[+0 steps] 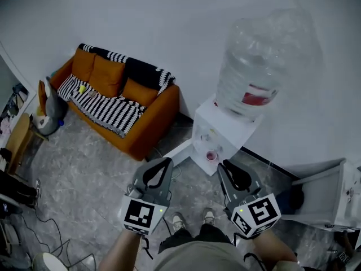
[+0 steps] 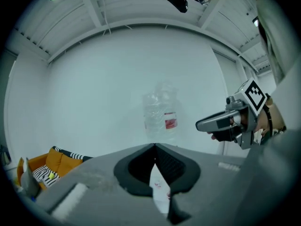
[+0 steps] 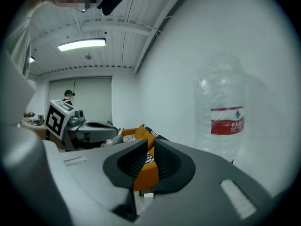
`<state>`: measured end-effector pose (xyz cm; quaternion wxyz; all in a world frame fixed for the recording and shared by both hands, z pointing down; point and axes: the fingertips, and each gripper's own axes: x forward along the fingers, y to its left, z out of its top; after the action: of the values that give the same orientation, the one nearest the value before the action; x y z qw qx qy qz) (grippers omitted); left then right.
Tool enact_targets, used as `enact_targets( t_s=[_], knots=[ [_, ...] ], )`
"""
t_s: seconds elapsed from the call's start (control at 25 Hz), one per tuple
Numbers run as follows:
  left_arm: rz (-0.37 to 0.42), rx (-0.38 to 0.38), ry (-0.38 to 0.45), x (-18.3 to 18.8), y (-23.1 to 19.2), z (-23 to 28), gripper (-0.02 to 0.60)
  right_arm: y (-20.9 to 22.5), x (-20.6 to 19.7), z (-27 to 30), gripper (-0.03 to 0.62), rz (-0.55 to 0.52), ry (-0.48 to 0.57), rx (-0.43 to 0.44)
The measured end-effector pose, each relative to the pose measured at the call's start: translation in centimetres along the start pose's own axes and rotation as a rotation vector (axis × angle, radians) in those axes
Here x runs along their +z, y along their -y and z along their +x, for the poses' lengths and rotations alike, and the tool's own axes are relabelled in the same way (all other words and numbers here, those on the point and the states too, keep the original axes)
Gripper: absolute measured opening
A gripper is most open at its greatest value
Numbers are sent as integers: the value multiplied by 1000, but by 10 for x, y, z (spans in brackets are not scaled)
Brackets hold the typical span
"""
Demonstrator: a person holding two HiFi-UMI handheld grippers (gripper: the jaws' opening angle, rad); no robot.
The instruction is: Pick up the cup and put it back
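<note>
Left gripper [image 1: 161, 162] held empty, jaws pressed together; right gripper [image 1: 227, 165] empty, jaws held slightly apart. Cup [image 1: 211, 156] seen in dispenser [image 1: 228, 130] niche just ahead.

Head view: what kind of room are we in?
Probably a lounge or break corner of an office or lab: an orange sofa with a striped throw, a white water dispenser topped by a large bottle, and a grey stone-look floor.
</note>
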<state>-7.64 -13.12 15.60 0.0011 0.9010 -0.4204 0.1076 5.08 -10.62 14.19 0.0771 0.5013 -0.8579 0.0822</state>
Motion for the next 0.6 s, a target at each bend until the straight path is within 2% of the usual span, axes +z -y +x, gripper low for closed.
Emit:
enact_targets(
  t_s=[0.08,0.16,0.32,0.48,0.6],
  knots=[
    [-34,20,15,13,4,-17,2,-9,14,-12,21,15,22,29],
    [-23,32,25,20,9,-30,2,-16,24,-21,4,18,30,57],
    [39,24,50,30,27,-52,2,-40,48,-38,3,-16,58,128],
    [0,33,59,40,33,-64,2,-61,67,-49,3,-88,85,176],
    [25,37,69,48,33,-66,2,-68,77,-54,3,-95,104,195]
  ],
)
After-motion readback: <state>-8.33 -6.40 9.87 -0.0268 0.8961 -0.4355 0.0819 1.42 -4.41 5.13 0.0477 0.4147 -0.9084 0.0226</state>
